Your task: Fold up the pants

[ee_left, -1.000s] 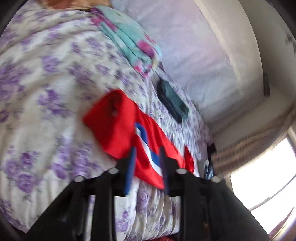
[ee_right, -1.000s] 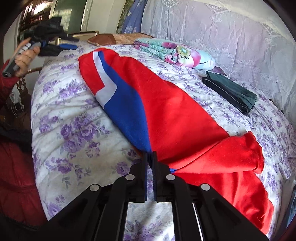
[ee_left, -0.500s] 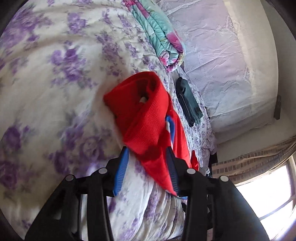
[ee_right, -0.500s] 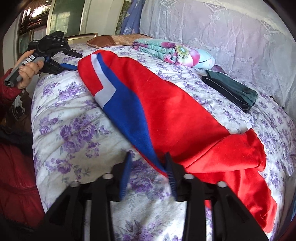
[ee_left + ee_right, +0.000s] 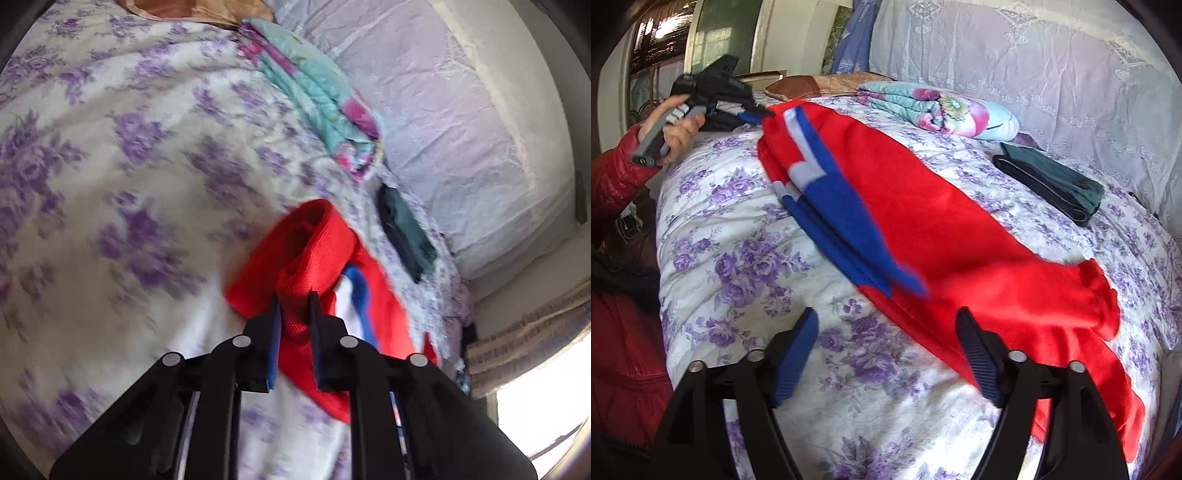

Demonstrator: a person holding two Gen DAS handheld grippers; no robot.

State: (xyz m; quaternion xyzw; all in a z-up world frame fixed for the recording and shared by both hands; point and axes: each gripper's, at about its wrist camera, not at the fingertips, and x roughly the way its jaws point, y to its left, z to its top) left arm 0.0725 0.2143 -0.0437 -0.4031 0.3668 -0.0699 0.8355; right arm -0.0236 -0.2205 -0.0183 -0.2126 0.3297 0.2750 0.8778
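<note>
Red pants (image 5: pixel 942 206) with a blue and white side stripe lie stretched lengthwise across the floral bedspread (image 5: pixel 738 266). In the left wrist view my left gripper (image 5: pixel 294 312) has its jaws closing, and the pads pinch a bunched red end of the pants (image 5: pixel 321 236). The right wrist view shows that same left gripper (image 5: pixel 759 115) at the far end of the pants, held by a hand (image 5: pixel 677 127). My right gripper (image 5: pixel 886 328) hovers at the near edge with its jaws opening wide. Only bedspread lies between its fingers, and the red hem runs just beside the right finger (image 5: pixel 977 354).
A folded teal floral blanket (image 5: pixel 934 107) and a folded dark green garment (image 5: pixel 1052 181) lie on the bed's far side. A lilac lace cover (image 5: pixel 1034 55) rises behind them. A brown cushion (image 5: pixel 820 83) sits at the back. A red jacket sleeve (image 5: pixel 613 173) is at the left.
My right gripper let go of the pants' near edge and spread wide. My left gripper came down onto the far end of the pants and closed on the red fabric.
</note>
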